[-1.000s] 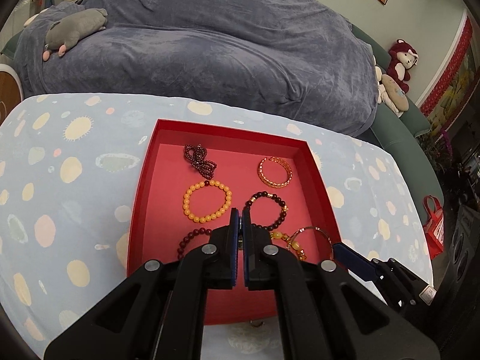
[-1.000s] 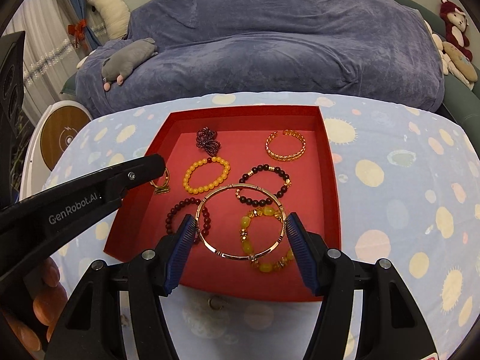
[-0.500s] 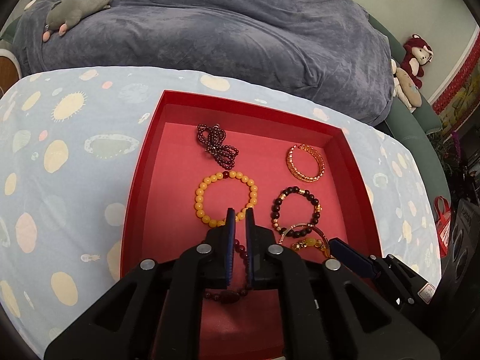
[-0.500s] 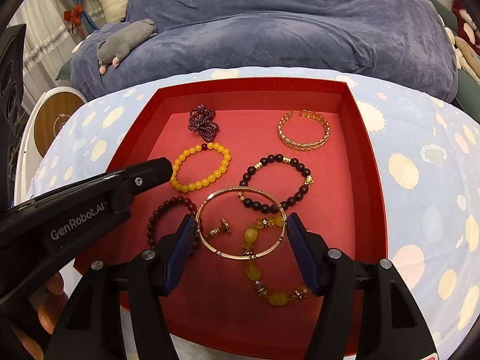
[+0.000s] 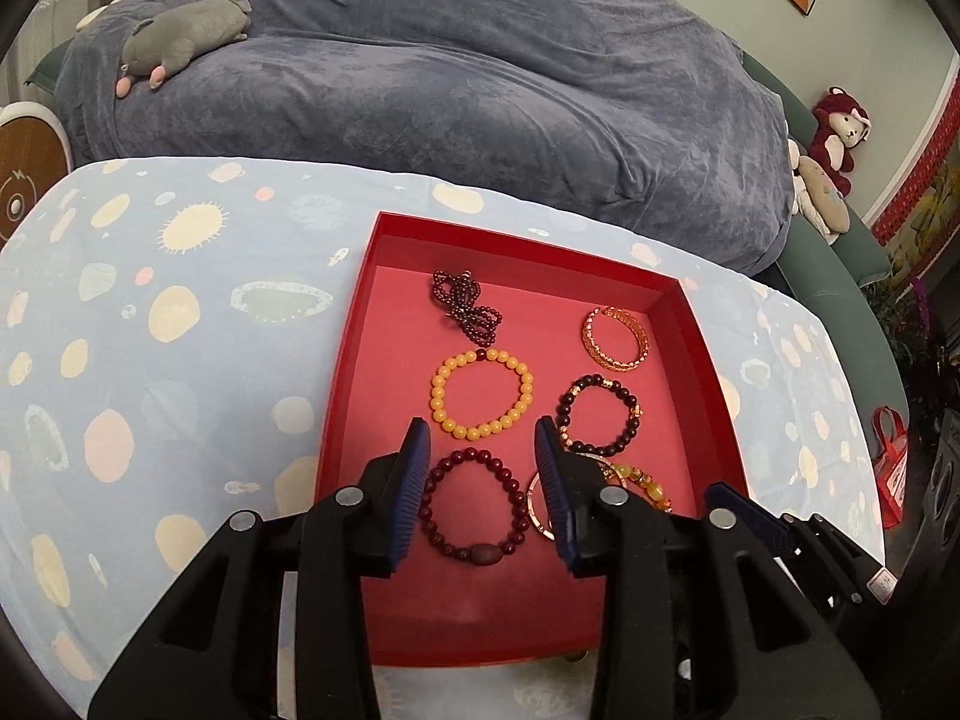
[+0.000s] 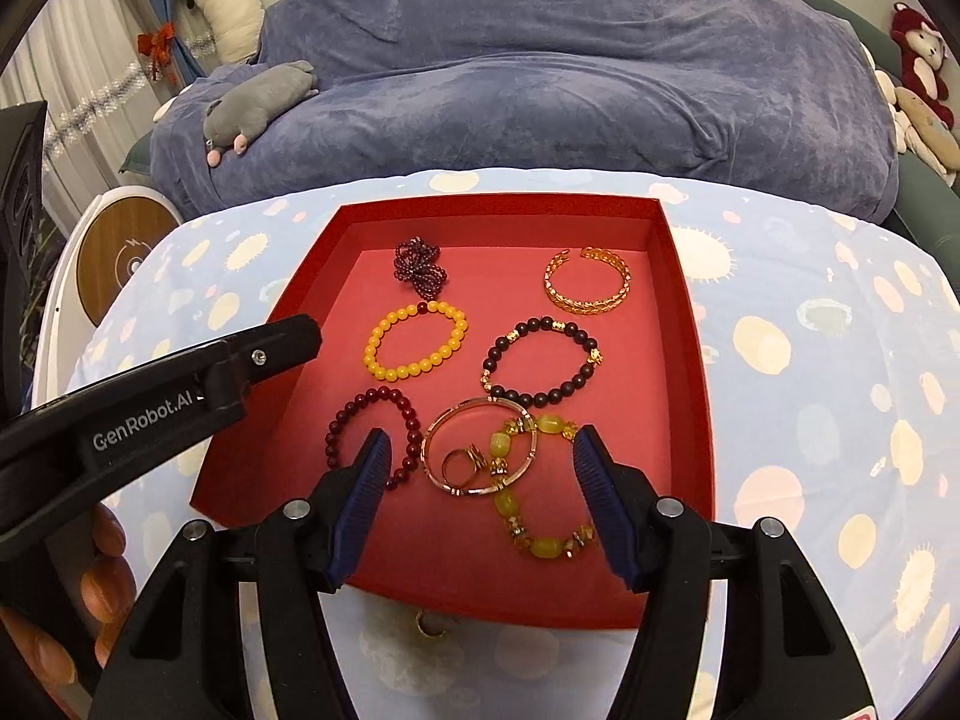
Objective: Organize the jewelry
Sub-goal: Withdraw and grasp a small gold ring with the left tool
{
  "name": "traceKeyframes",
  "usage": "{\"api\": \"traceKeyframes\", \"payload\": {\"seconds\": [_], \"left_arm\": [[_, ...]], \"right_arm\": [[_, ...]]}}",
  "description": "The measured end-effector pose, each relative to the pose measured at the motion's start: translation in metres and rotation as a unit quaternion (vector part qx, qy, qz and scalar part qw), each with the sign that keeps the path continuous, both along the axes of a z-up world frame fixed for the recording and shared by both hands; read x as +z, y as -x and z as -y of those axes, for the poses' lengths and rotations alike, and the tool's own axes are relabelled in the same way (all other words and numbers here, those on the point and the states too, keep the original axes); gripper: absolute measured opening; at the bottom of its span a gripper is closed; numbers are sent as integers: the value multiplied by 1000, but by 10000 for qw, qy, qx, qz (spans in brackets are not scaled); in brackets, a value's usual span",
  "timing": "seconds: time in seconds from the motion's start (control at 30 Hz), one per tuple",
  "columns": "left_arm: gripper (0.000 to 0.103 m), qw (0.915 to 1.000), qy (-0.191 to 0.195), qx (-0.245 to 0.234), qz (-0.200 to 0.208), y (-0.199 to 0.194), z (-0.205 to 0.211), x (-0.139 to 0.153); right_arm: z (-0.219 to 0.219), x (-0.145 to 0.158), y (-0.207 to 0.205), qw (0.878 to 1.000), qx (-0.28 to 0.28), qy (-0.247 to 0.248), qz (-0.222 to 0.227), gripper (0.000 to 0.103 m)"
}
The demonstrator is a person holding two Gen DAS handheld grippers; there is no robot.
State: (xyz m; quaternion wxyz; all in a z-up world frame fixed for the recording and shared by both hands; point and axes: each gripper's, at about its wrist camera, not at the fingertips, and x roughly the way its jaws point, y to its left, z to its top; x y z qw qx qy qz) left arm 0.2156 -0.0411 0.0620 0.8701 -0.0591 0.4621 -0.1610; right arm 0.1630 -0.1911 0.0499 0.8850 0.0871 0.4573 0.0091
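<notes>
Jaws of the left gripper, pinched together 0.5 s ago, now gape empty, so the ring apparently dropped at the tray's 6 o'clock; the right gripper hovers wide open, empty.

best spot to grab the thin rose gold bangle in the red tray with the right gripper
Pinch the rose gold bangle across its rim on the left arc, probably from above. It lies flat, so only the thin band offers grip. Its right side crosses the yellow stone bracelet, and a small ring lies inside. The right gripper is already open.
</notes>
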Motion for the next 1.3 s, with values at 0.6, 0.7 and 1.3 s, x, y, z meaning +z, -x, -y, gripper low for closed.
{"api": "traceKeyframes", "payload": {"seconds": [0.6,0.7,1.3], "left_arm": [[41,9977,-641,159,-140,133,-59,-21],[41,9964,-761,279,-236,149,-70,-33],[48,9958,-771,374,-314,163,-73,-61]], "right_arm": [[3,0,132,9994,-224,-13,-258,61],[-1,-10,148,9990,-240,-63,-378,61],[-12,-25,168,9979,-239,-175,-583,61]]}}
